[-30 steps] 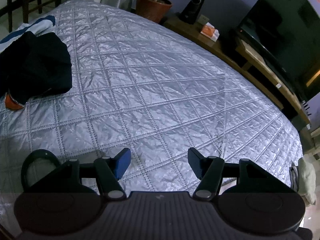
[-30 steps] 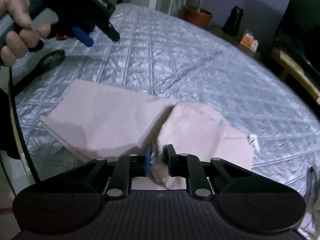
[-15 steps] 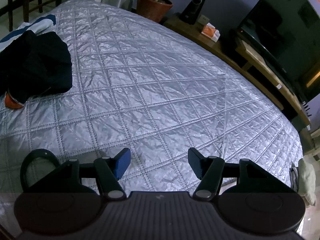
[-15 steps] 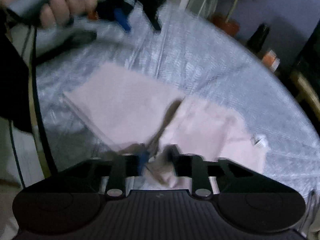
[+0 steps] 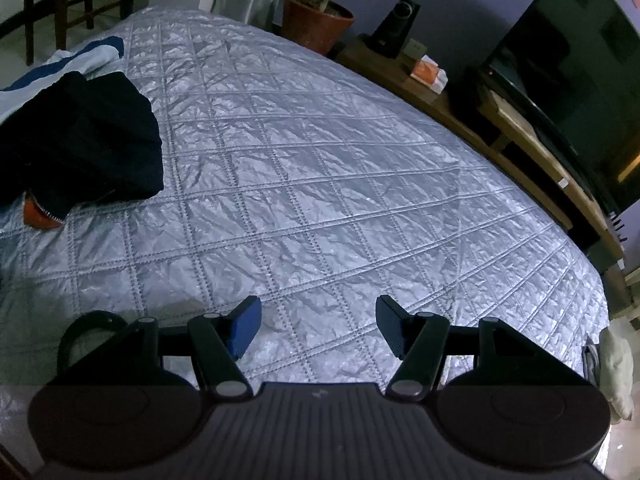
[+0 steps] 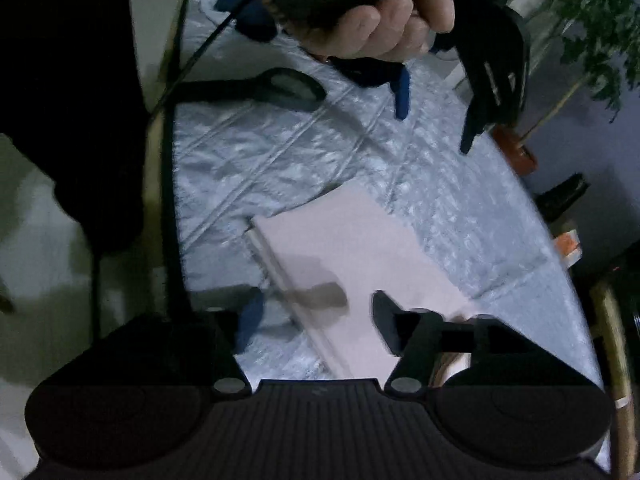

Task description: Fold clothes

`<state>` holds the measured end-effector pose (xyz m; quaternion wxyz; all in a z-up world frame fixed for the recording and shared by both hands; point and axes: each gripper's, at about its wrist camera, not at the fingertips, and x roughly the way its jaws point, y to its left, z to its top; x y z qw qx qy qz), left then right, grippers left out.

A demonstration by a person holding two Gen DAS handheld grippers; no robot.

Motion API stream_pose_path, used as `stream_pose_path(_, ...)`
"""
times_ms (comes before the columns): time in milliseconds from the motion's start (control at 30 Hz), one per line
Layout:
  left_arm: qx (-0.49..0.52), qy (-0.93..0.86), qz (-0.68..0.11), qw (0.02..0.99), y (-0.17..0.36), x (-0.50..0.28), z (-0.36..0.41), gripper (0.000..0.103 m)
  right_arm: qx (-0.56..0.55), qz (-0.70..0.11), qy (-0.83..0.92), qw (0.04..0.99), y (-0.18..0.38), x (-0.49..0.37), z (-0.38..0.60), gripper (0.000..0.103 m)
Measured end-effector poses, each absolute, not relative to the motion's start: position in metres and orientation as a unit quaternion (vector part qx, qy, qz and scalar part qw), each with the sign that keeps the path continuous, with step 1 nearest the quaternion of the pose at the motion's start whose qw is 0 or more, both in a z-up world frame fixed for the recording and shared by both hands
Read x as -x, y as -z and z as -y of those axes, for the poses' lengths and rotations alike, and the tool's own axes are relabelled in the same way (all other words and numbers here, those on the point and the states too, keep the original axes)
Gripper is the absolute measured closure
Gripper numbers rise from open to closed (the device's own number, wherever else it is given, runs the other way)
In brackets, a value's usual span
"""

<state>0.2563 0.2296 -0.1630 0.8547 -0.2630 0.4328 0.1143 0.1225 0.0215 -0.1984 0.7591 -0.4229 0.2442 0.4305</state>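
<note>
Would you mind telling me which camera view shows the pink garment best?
The right wrist view: the pink garment lies flat on the bed's quilt, ahead of the open right claw, slightly blurred. The left wrist view shows none of it, only quilt and a dark garment.

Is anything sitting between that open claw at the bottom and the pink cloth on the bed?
Nothing visible does. The right gripper hangs open directly over the pink cloth, only its own shadow between them. The left gripper, held by a hand, hovers farther back over the bedspread.
</note>
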Motion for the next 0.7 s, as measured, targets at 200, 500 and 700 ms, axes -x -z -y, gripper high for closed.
stream_pose_path(200, 0.264, -0.113, -0.431, 0.855, 0.161, -0.256, -0.23, 0.043, 0.47, -0.21, -0.426, 0.744, 0.214, -0.107, -0.05, 0.065)
stream_pose_path(500, 0.274, -0.119, -0.424, 0.855, 0.159, -0.256, -0.235, 0.043, 0.39, -0.221, -0.418, 0.79, 0.194, -0.113, -0.044, 0.096)
stream_pose_path(700, 0.278, -0.113, -0.418, 0.857, 0.155, -0.261, -0.229, 0.043, 0.126, -0.272, -0.327, 0.896, 0.128, -0.178, 0.025, 0.097)
